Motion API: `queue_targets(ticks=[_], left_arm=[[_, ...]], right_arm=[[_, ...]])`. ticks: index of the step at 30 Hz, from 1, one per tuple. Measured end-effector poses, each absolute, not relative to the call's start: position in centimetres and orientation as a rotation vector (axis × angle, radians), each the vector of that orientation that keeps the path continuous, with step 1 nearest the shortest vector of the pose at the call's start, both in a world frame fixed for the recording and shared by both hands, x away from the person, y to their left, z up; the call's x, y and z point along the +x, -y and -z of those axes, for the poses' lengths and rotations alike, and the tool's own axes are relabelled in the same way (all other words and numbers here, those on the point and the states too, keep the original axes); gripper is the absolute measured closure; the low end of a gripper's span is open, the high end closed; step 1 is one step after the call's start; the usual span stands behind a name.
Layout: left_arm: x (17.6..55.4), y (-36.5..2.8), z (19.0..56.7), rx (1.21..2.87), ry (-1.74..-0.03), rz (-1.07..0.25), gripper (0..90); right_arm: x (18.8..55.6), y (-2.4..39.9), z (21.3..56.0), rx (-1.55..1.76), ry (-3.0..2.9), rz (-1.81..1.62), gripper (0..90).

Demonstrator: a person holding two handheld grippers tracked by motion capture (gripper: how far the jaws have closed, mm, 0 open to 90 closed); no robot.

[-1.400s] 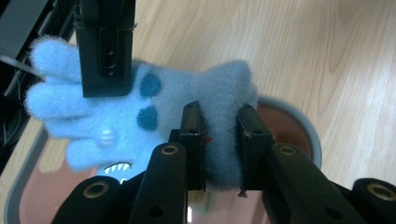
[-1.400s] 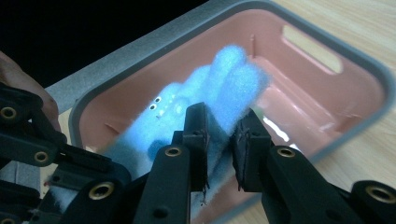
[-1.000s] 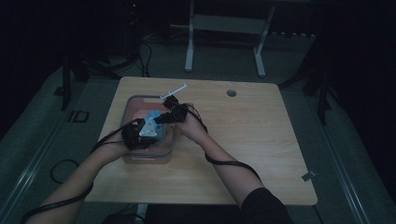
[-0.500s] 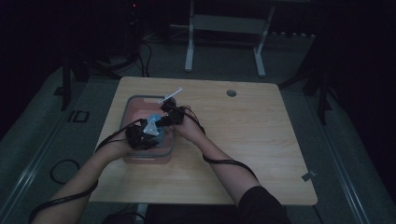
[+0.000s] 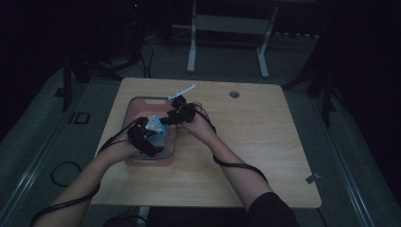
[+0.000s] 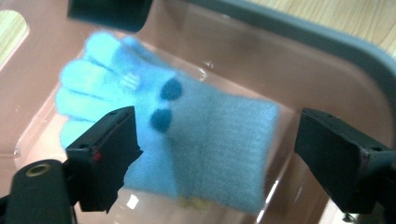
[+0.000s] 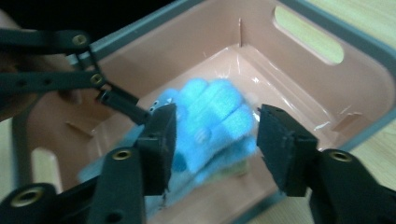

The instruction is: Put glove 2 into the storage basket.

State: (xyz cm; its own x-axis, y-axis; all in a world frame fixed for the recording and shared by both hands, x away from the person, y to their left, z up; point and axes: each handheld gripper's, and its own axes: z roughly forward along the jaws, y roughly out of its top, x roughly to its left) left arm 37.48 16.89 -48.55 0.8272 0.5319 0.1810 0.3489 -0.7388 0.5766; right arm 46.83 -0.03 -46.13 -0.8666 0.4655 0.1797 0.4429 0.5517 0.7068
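Two black grippers meet over a pink plastic bin [image 5: 135,105] with a grey rim and slotted handles, at the table's [image 5: 265,142] left. A fuzzy sky-blue knit glove [image 6: 187,135] with two dark dots lies inside. The left gripper [image 6: 215,154] and right gripper [image 7: 212,140] have just opened, jaws apart around the glove, pressing nothing.

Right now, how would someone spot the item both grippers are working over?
On the wooden table, find the pink bin with a grey rim at its left. Inside lies a fuzzy light-blue glove, fingers bunched, marked by two dark blue spots.
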Motion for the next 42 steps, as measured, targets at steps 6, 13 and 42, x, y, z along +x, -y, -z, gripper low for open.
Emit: queue_targets(ticks=[6,13,42], left_arm=[[37.0,-16.1,47.2,2.403,-0.641,-0.426,2.2],[36.4,-14.3,45.9,2.312,-0.612,-0.422,2.2],[35.9,-5.4,46.2,2.285,-0.462,-0.302,2.2]], right_arm=[[45.8,2.2,45.5,0.749,-2.770,-1.305,24.4],[45.0,4.6,45.8,0.711,-2.767,-1.306,18.8],[44.1,14.9,47.3,0.845,-2.674,-1.267,14.9]])
